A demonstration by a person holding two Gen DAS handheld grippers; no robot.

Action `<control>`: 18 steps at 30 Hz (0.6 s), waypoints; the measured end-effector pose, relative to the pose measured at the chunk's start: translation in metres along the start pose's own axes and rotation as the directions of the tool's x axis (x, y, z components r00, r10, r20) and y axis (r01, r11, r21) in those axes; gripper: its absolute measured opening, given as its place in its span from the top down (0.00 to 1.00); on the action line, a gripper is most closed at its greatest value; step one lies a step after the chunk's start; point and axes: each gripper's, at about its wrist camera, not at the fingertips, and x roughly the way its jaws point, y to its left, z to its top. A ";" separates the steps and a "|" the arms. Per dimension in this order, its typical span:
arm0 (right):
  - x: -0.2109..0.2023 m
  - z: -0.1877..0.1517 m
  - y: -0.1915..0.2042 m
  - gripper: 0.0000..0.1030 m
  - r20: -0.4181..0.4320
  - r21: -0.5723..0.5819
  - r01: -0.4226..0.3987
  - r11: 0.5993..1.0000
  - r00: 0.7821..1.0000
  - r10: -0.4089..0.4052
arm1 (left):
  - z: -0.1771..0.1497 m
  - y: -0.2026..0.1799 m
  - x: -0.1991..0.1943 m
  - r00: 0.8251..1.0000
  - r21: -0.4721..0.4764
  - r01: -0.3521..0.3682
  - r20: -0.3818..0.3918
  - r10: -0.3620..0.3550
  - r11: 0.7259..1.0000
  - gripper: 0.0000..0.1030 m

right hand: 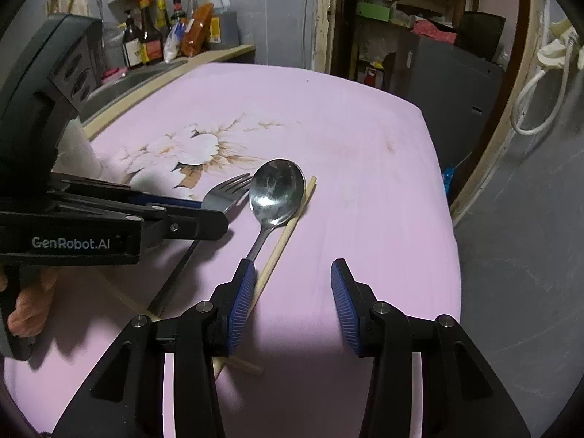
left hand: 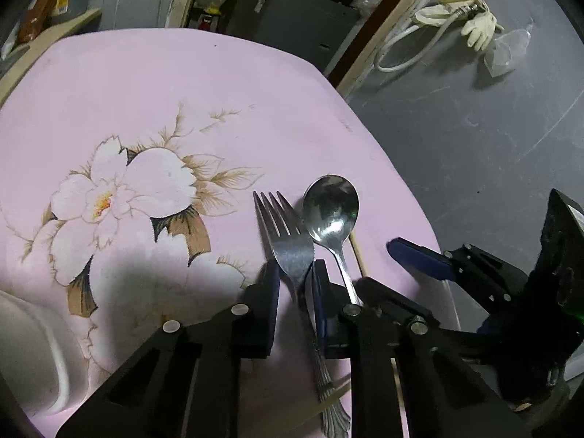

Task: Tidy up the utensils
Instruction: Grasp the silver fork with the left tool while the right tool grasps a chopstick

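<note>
A steel fork (left hand: 288,244) lies on the pink flowered tabletop (left hand: 164,84), tines pointing away. My left gripper (left hand: 295,273) has its fingers close on either side of the fork's neck; I cannot tell whether they grip it. A steel spoon (left hand: 330,208) lies just right of the fork, bowl up. In the right wrist view the fork (right hand: 226,191), the spoon (right hand: 277,189) and a wooden chopstick (right hand: 288,233) lie side by side. My right gripper (right hand: 292,284) is open and empty, just right of the chopstick, near the table's right edge.
A white bowl rim (left hand: 43,350) sits at the table's near left. A second chopstick (right hand: 244,365) crosses under my right gripper. Bottles (right hand: 149,36) stand on a counter beyond the table. The grey floor (left hand: 474,138) lies right of the table edge.
</note>
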 end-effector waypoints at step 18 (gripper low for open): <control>0.010 0.019 -0.028 0.90 -0.103 0.162 -0.077 0.984 0.990 0.095 | -0.004 -0.005 -0.008 0.999 -0.004 -0.019 -0.041 0.019 1.000 0.98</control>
